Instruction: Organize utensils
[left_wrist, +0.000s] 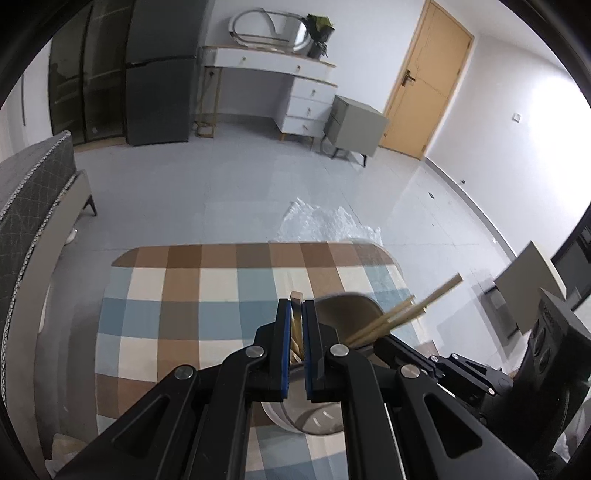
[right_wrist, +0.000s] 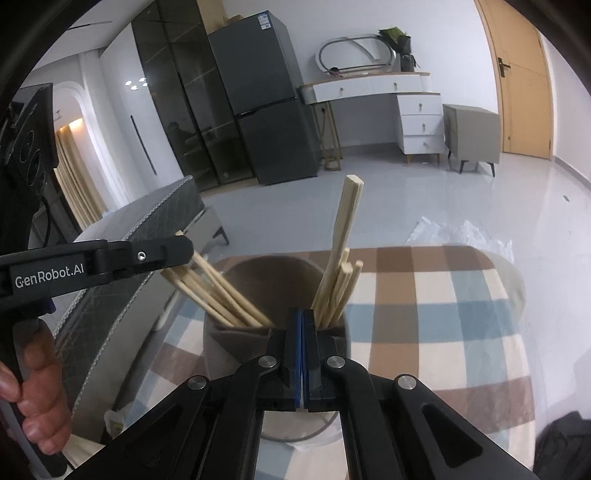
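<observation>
A brown-grey divided utensil holder (right_wrist: 273, 280) stands on the checked tablecloth (right_wrist: 443, 325). One compartment holds a bundle of wooden chopsticks (right_wrist: 218, 291) leaning left; the other holds several chopsticks (right_wrist: 338, 284) standing up. My left gripper (left_wrist: 294, 314) is shut on the tops of chopsticks (left_wrist: 296, 326) in the holder (left_wrist: 347, 314); it enters the right wrist view (right_wrist: 184, 251) from the left, over the left bundle. More chopsticks (left_wrist: 410, 310) lean right. My right gripper (right_wrist: 302, 317) is shut on the holder's near rim or divider.
A bed (left_wrist: 33, 206) lies left of the table. A fridge (right_wrist: 262, 99), a dark glass cabinet (right_wrist: 177, 110), a white dresser (right_wrist: 399, 110), a grey nightstand (right_wrist: 469, 136) and a wooden door (right_wrist: 521, 81) line the far wall. Crumpled clear plastic (left_wrist: 325, 221) lies beyond the table's far edge.
</observation>
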